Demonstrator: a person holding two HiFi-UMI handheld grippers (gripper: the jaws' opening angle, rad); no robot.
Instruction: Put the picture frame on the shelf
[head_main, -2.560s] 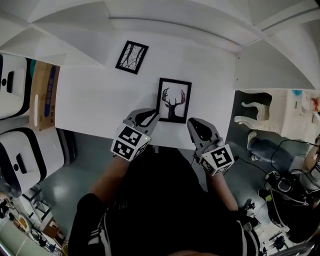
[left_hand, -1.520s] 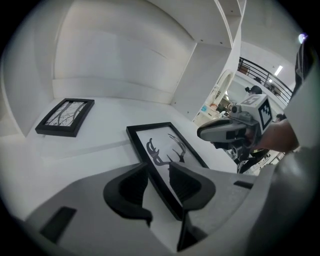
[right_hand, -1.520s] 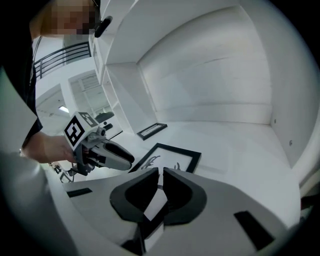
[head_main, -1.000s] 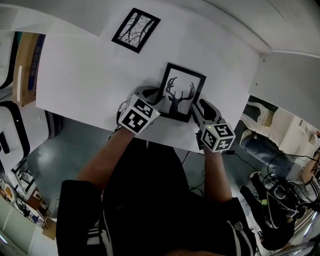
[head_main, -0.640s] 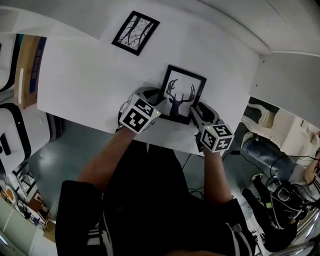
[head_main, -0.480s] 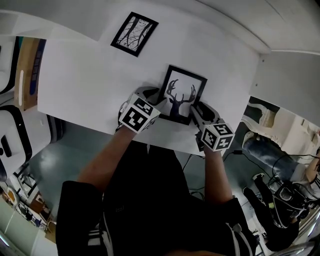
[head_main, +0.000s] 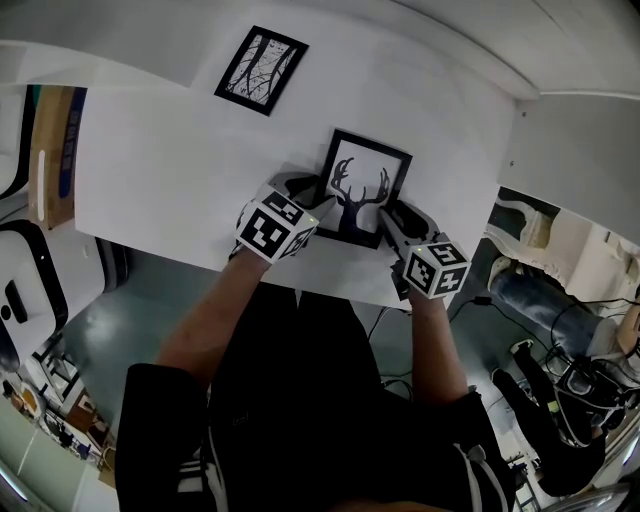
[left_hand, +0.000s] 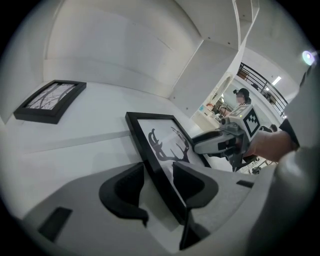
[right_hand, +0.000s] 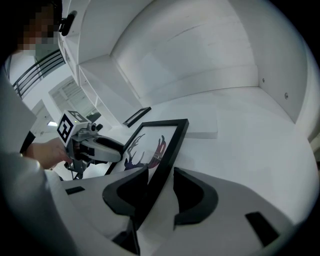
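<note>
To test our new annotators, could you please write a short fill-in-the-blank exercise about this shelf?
The shelf holds ____ picture frames.
Both frames are ____ in colour.
In the head view, the branches picture lies to the ____ of the deer picture.
Missing words: two; black; left.

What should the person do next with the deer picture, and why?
Probably draw both grippers straight back, off the picture frame. It already rests on the white shelf. The left gripper has just been opening its jaws, and a gap shows beside the frame's edge there. The right gripper also sits loose around the opposite edge, so nothing seems left to hold.
</note>
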